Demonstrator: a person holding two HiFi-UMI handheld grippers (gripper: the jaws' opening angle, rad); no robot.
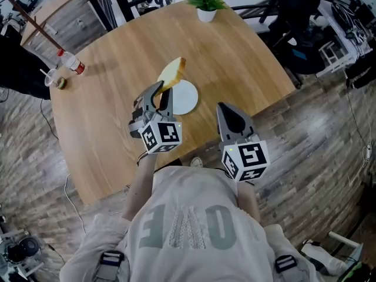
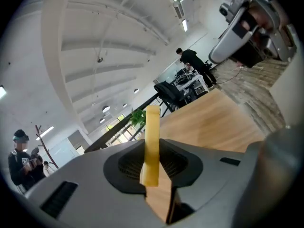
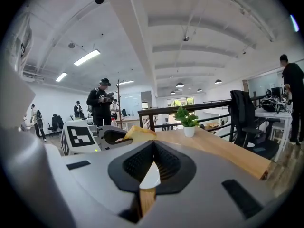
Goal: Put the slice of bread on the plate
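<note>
Closest beneath us is the grey shirt [image 1: 188, 228], and just past it sit the two marker cubes, each riding on its own gripper over the wooden counter [image 1: 111, 134]. The left gripper [image 1: 161, 91] is clenched on the slice of bread [image 1: 173, 73]. In the left gripper view its jaws pinch the lower end of the slice of bread [image 2: 152, 137], which stands on edge between them, thin side toward the lens. The slice's long axis runs up and away from the left gripper [image 2: 153, 163]. From the head view the white plate [image 1: 187, 100] lies directly under and just ahead of that gripper's tips. The bread hangs in the air over the plate's far-left rim, apart from it and tilted rather than flat. The right gripper [image 1: 225, 108] sits beside the plate on its right with jaws together and nothing in them; through its view we glimpse the plate [image 3: 151, 176] low in front of the right gripper [image 3: 153, 145]. We judge that the left hand needs to lower the slice and tip it flat toward the plate's middle.
</note>
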